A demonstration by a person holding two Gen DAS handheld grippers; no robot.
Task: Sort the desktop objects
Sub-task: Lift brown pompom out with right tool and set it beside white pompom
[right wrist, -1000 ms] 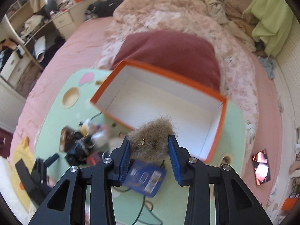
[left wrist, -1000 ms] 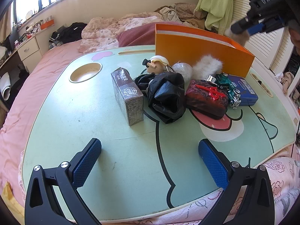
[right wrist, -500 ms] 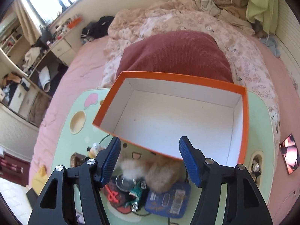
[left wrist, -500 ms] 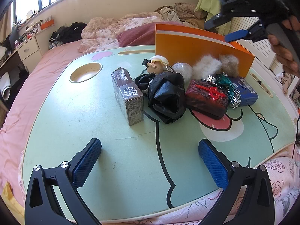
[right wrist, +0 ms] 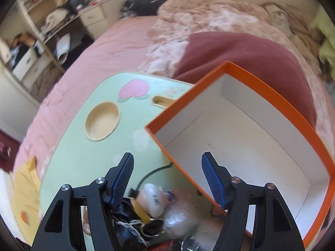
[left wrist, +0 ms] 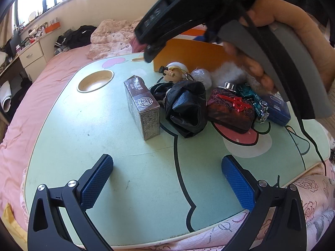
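While the left gripper (left wrist: 167,179) gapes empty, the right gripper (right wrist: 167,172) (also empty) stands parted.

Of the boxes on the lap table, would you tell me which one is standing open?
The large orange box at the table's far edge: it has no lid and shows a bare white inside. The grey-brown carton and the blue box are both closed.

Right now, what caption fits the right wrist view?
Open right gripper hovering over the clutter beside an empty orange box.
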